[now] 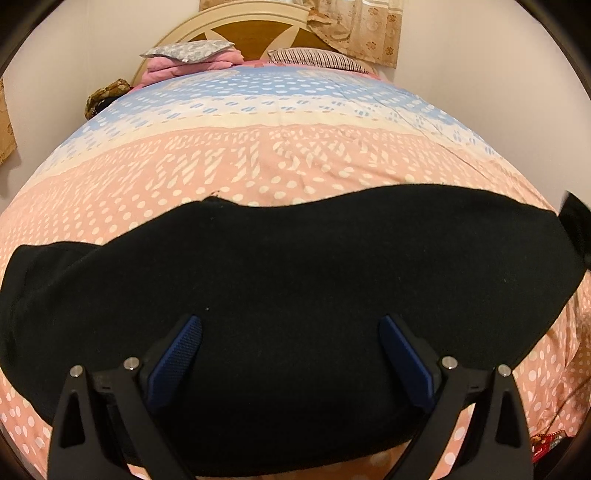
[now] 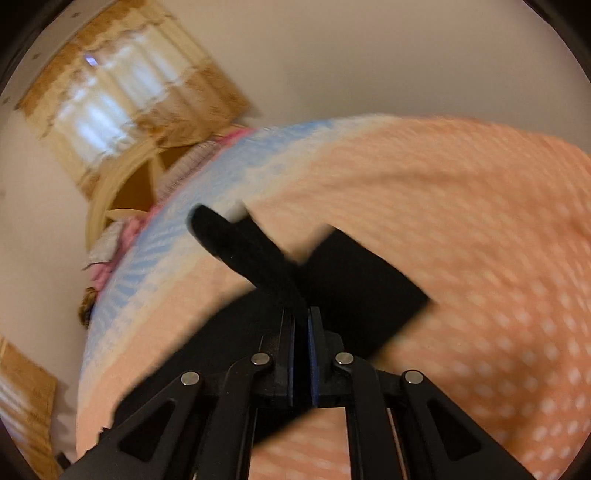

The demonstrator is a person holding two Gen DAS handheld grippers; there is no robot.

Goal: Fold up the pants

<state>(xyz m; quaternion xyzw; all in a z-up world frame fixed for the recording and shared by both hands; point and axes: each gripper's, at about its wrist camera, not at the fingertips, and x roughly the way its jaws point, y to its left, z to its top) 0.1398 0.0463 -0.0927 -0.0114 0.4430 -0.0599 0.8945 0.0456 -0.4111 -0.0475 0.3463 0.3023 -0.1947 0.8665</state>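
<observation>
**Two grippers, one pair of pants**

Left gripper (image 1: 290, 354): jaws apart above the black pants (image 1: 295, 266), spread on the bed (image 1: 258, 162), ready to pin. Right gripper (image 2: 301, 325): clamped, seemingly on a pants edge, lifting for the fold; blurred.

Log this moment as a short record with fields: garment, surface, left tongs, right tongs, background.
garment: black pants, spread flat across the near part of the bed
surface: bedspread, pink with white dots, blue band further back
left tongs: open, poised over the pants, nothing between the blue pads
right tongs: shut on a fold of the pants, view blurred
background: wooden headboard, pillows, curtain
</observation>
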